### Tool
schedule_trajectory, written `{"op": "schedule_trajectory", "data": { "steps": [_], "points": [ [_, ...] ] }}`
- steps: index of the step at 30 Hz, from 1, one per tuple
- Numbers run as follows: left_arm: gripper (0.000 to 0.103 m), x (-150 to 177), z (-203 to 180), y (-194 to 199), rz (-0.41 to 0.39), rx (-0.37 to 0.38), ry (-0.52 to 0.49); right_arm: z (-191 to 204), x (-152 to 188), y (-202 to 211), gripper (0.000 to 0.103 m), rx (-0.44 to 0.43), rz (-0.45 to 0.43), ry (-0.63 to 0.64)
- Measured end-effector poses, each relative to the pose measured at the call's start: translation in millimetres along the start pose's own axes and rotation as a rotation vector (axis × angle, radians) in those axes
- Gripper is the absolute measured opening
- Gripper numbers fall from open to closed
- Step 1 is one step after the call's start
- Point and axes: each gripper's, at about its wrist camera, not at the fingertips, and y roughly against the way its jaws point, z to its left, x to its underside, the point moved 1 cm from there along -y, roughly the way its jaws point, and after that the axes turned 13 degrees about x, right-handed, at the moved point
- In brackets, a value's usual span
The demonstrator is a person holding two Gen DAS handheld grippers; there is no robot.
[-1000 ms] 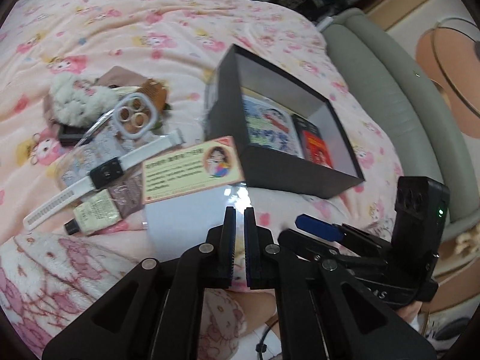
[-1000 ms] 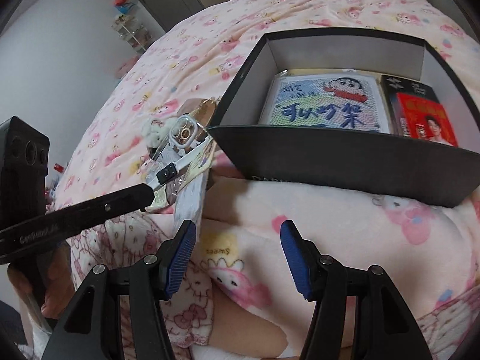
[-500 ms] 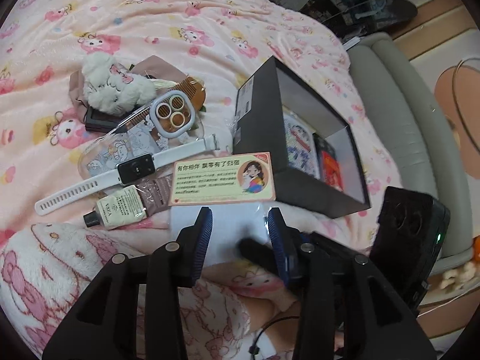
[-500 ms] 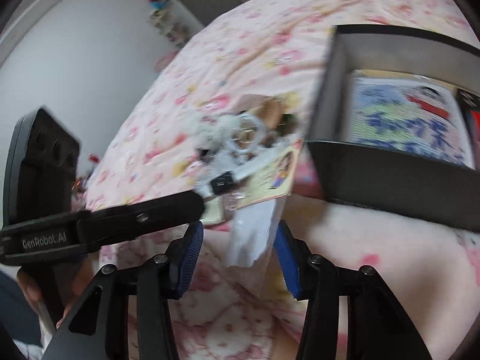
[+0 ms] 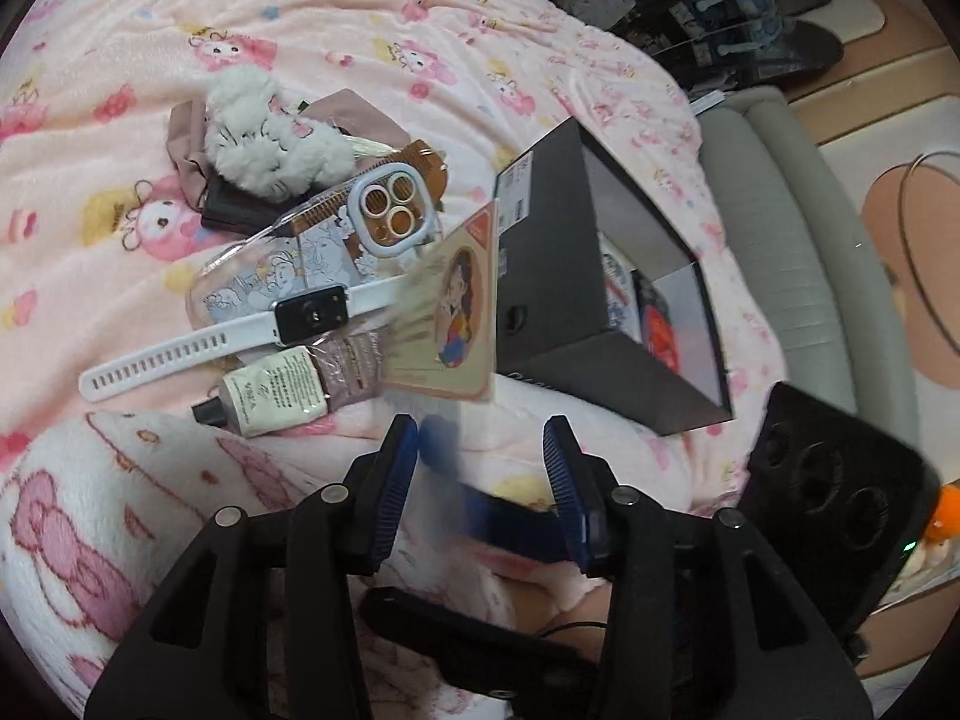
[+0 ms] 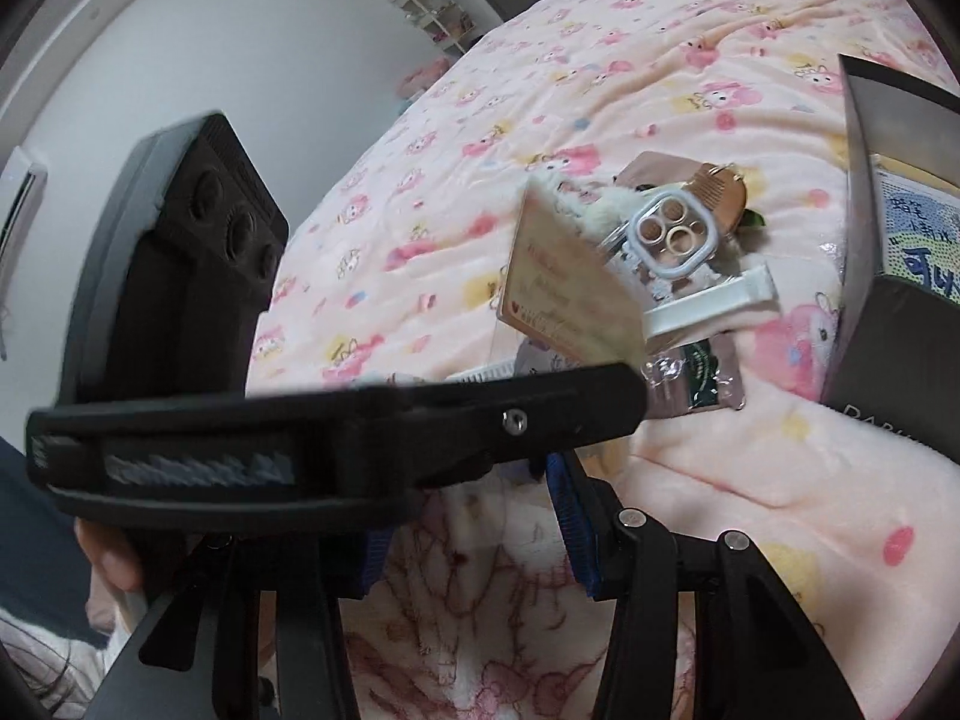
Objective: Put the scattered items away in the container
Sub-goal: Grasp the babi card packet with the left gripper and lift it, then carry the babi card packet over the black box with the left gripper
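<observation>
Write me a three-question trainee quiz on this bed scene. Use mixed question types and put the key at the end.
1. True or false: the black box is empty.
2. What lies across the clear phone case? A) a spoon B) a watch C) a key
3. Short answer: is the illustrated card lying flat on the bed?
Key: 1 false; 2 B; 3 no, it is lifted and tilted.
</observation>
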Motion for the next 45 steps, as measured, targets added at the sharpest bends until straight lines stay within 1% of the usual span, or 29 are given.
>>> {"op": "schedule_trajectory", "data": {
  "steps": [1, 2, 3, 4, 6, 8, 10, 13, 14, 16, 18, 19, 20, 21, 22, 23, 24, 26, 28, 29, 30, 33, 35, 37, 39, 40, 41, 43, 45],
  "points": [
    [0.033, 0, 0, 1, -0.008, -0.01, -0.008, 1, 1, 0, 0.045, -0.001, 0.006, 0.005],
    [0.01, 0, 0, 1, -0.011, -0.048, -0.017, 1, 2, 0, 0.045, -0.002, 0.007, 0.005],
    [0.005, 0, 2, 0, -0.01, -0.08, -0.014, -1, 3, 3, 0.045, 0.002, 0.004, 0.002],
    [0.003, 0, 6, 0, -0.019, -0.094, 0.007, -2, 4, 6, 0.045, 0.004, -0.002, 0.002],
    [0.002, 1, 9, -1, -0.025, -0.064, 0.036, -5, 9, 18, 0.045, 0.034, -0.029, 0.019],
    [0.0, 4, 1, -1, -0.037, -0.062, 0.005, -10, 18, 31, 0.045, 0.075, -0.044, 0.032],
    [0.0, 7, -12, -6, -0.024, -0.015, -0.025, -24, 24, 44, 0.045, 0.102, -0.06, -0.006],
    [0.0, 12, -35, -16, 0.019, 0.117, -0.075, -50, 32, 63, 0.045, 0.132, -0.088, -0.079],
    [0.0, 14, -42, -20, 0.034, 0.153, -0.088, -61, 36, 71, 0.045, 0.172, -0.099, -0.096],
    [0.0, 17, -50, -32, 0.053, 0.157, -0.112, -69, 41, 84, 0.045, 0.249, -0.124, -0.073],
    [0.0, 20, -49, -51, 0.095, 0.13, -0.105, -81, 48, 94, 0.045, 0.329, -0.12, -0.06],
    [0.001, 22, -45, -63, 0.129, 0.092, -0.093, -89, 51, 96, 0.045, 0.344, -0.109, -0.087],
    [0.003, 22, -43, -71, 0.154, 0.044, -0.089, -96, 52, 97, 0.045, 0.345, -0.103, -0.111],
    [0.005, 23, -38, -81, 0.186, -0.045, -0.087, -105, 54, 96, 0.045, 0.336, -0.095, -0.151],
    [0.017, 23, -34, -89, 0.213, -0.126, -0.086, -113, 57, 94, 0.045, 0.327, -0.081, -0.187],
    [0.024, 22, -32, -94, 0.231, -0.188, -0.094, -120, 59, 89, 0.045, 0.319, -0.056, -0.219],
    [0.026, 21, -32, -94, 0.231, -0.208, -0.099, -124, 61, 85, 0.045, 0.314, -0.032, -0.235],
    [0.037, 17, -30, -90, 0.221, -0.201, -0.088, -130, 65, 76, 0.045, 0.309, 0.007, -0.256],
    [0.044, 12, -29, -85, 0.199, -0.2, -0.081, -130, 65, 69, 0.045, 0.278, 0.016, -0.269],
    [0.048, 9, -27, -83, 0.189, -0.215, -0.082, -129, 65, 68, 0.045, 0.26, 0.014, -0.274],
    [0.049, 9, -27, -83, 0.186, -0.227, -0.086, -130, 63, 66, 0.045, 0.244, 0.013, -0.286],
    [0.049, 1, -20, -89, 0.198, -0.298, -0.095, -129, 60, 61, 0.045, 0.215, 0.028, -0.309],
    [0.049, -5, -17, -98, 0.207, -0.317, -0.118, -130, 60, 55, 0.045, 0.214, 0.043, -0.319],
    [0.048, -8, -10, -113, 0.246, -0.326, -0.111, -130, 60, 49, 0.045, 0.21, 0.051, -0.324],
    [0.044, -3, -2, -125, 0.294, -0.293, -0.083, -130, 58, 48, 0.045, 0.208, 0.047, -0.325],
    [0.04, -1, -5, -126, 0.29, -0.286, -0.099, -129, 58, 50, 0.042, 0.212, 0.04, -0.326],
    [0.031, 1, -12, -124, 0.281, -0.285, -0.134, -129, 57, 52, 0.041, 0.22, 0.031, -0.324],
    [0.024, 6, -26, -115, 0.269, -0.265, -0.181, -125, 56, 67, 0.04, 0.255, -0.019, -0.289],
    [0.021, 9, -40, -101, 0.242, -0.237, -0.217, -125, 56, 84, 0.04, 0.235, -0.066, -0.289]
  ]
}}
